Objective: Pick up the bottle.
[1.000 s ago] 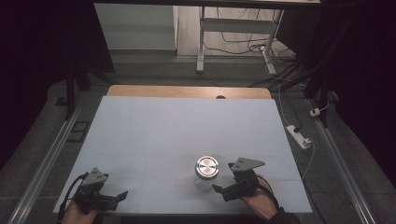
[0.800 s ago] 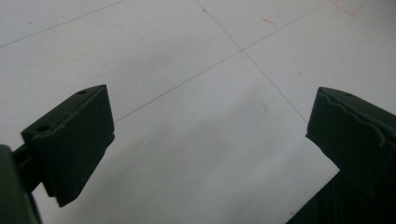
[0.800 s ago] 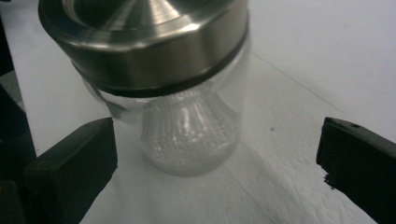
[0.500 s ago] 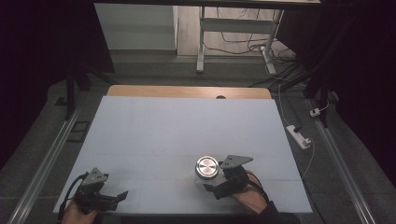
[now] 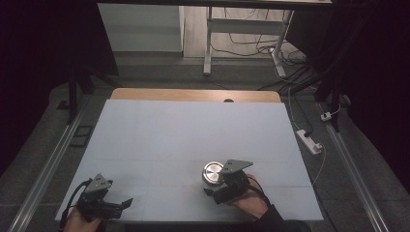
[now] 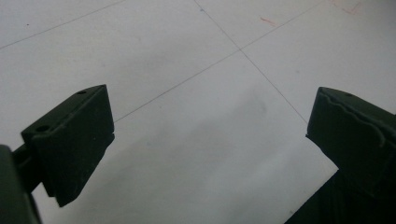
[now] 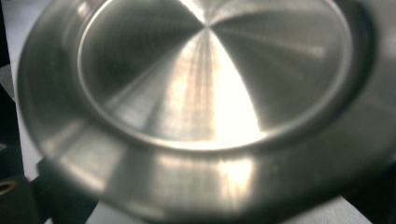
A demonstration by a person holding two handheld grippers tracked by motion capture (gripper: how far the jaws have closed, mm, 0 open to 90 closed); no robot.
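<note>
- A person's right hand (image 5: 249, 203) comes in from the bottom edge of the high view, right of the middle, with a dark sleeve behind it.
- That hand holds the right gripper (image 5: 212, 186), which lies low over the white table (image 5: 193, 130) and points up and to the left in the high view, its grey three-cornered plate on top.
- A round, shiny metal lid (image 5: 212, 172) sits on the table in the near half, right of centre.
- The right gripper's front end is right at the lid's near-right edge; the high view cannot show whether it touches.
- In the right gripper view the metal lid (image 7: 205, 107) is very close and blurred, a brushed disc with a raised rim, spreading across the space between the black jaws at the lower corners.
- The right gripper's jaws have just been closing, with the lid between them; whether the pads press on its rim cannot be told.
- The person's left hand (image 5: 80, 222) rests at the near-left corner of the table, holding the left gripper (image 5: 126, 203) level and pointing right in the high view.
- In the left gripper view its jaws stand wide apart over bare white table, nothing between them.
- The left gripper is well apart from the lid.
</note>
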